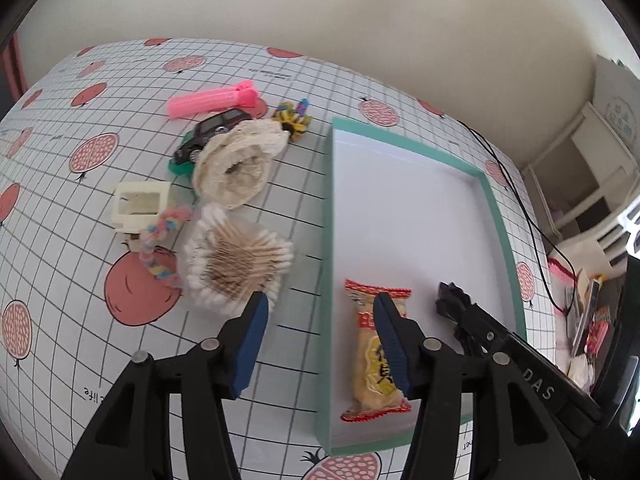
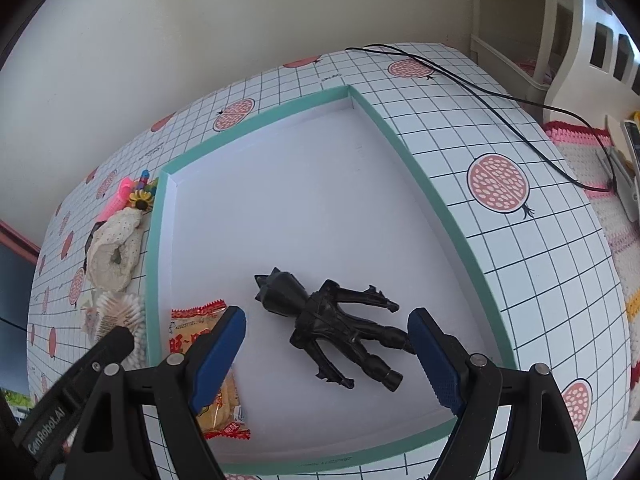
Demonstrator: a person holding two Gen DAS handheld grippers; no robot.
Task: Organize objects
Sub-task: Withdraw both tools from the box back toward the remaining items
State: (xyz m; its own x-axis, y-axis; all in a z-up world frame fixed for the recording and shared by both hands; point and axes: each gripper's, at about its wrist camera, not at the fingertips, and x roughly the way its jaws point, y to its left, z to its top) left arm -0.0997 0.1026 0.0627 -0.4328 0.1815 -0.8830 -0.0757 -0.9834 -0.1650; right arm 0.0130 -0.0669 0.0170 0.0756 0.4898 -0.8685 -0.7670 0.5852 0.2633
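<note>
Both tongs gape empty: right tongs point(image 2: 326, 354) over the black figurine point(image 2: 336, 326), left tongs point(image 1: 318, 340) beside the snack packet point(image 1: 374, 354). Both items lie in the teal-rimmed tray point(image 1: 502, 236). Still on the counter point(image 1: 60, 340): cotton swabs point(image 1: 236, 264), lace cloth point(image 1: 236, 164), toy car point(image 1: 210, 134), pink clip point(image 1: 214, 100). Judged under halfway.

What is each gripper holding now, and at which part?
Nothing. The left gripper and the right gripper are both open and empty above the tray.
</note>
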